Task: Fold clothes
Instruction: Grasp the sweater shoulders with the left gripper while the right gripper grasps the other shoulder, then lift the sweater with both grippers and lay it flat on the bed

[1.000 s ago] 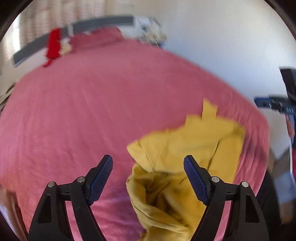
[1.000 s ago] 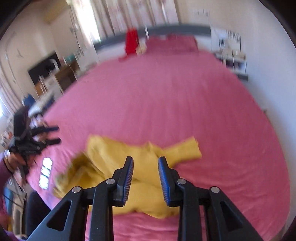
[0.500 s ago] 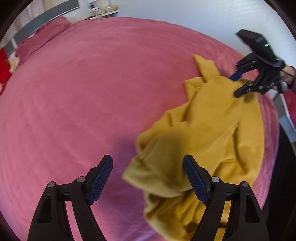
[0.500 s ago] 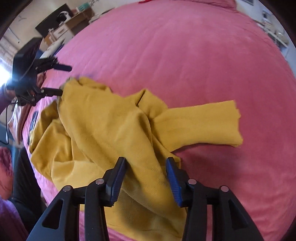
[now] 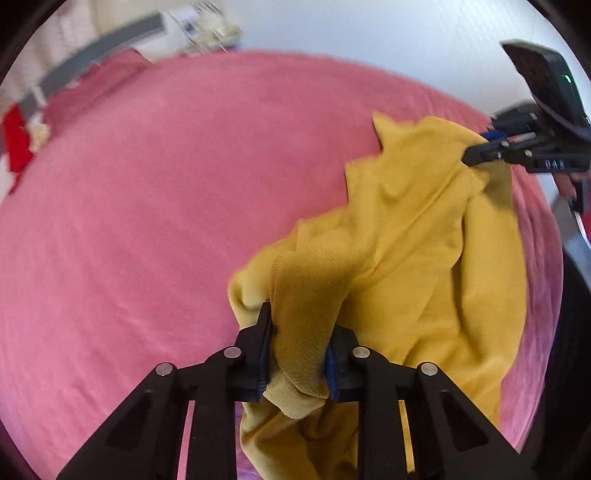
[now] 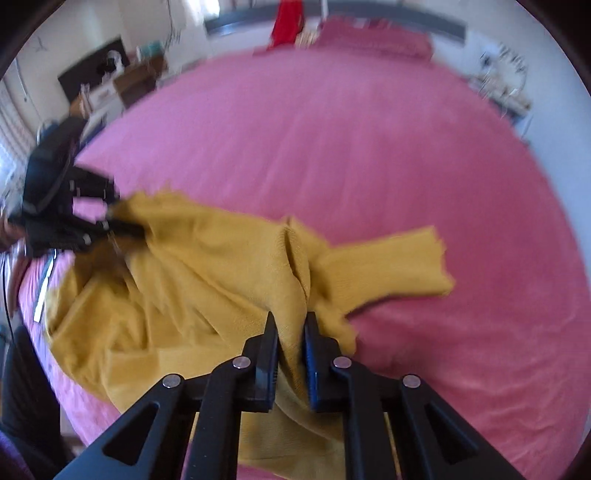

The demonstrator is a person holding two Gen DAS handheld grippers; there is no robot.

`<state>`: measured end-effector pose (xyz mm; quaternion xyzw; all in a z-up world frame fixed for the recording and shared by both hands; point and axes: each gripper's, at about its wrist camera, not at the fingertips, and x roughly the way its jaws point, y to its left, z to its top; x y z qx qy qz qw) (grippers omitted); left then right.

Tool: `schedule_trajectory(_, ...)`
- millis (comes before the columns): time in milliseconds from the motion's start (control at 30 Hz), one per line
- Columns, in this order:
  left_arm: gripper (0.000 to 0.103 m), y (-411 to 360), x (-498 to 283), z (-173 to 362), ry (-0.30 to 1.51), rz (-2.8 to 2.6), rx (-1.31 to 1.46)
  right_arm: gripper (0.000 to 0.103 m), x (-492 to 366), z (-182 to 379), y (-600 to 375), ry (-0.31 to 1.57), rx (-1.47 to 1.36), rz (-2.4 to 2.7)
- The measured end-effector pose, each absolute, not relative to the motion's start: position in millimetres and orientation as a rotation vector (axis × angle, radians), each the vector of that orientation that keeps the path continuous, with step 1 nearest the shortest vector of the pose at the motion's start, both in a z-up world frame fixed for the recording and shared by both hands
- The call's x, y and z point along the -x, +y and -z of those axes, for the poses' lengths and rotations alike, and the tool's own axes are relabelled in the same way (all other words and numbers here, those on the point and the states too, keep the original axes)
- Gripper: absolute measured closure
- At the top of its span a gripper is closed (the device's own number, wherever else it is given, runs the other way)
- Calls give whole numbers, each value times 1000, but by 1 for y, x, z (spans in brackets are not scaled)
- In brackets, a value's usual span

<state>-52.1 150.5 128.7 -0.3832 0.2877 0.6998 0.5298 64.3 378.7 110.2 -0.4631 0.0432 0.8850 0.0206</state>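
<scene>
The yellow sweater (image 6: 207, 288) lies crumpled near the edge of the pink bed (image 6: 351, 155). The left tool (image 5: 299, 347) and right tool (image 6: 291, 350) are closing on separate bunches of its fabric, probably to lift and spread it.

A: What colour is the garment (image 5: 424, 240)?
B: Mustard yellow all over, a plain knit with fine ribbing and no print.
A: And the bed cover (image 5: 166, 203)?
B: Plain pink, and the pillow (image 6: 373, 35) matches it. The headboard (image 6: 388, 20) behind is grey.
A: The grippers?
B: Both the left gripper (image 5: 297, 354) and the right gripper (image 6: 290, 356) are black with silver rivets; the pads (image 6: 313, 369) are blue.
A: Anything bright at the back?
B: 1 red cloth (image 6: 286, 22) by the headboard. The wall (image 5: 369, 37) is white.
</scene>
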Motion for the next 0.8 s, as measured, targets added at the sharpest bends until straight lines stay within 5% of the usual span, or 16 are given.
schedule_trajectory(533, 81, 40, -46, -417, 55, -2176, 194, 93, -143, -363, 309, 49, 243, -2958)
schedule_trajectory(800, 80, -57, -137, -542, 3, -2321, -137, 93, -211, -485, 239, -146, -218, -3011)
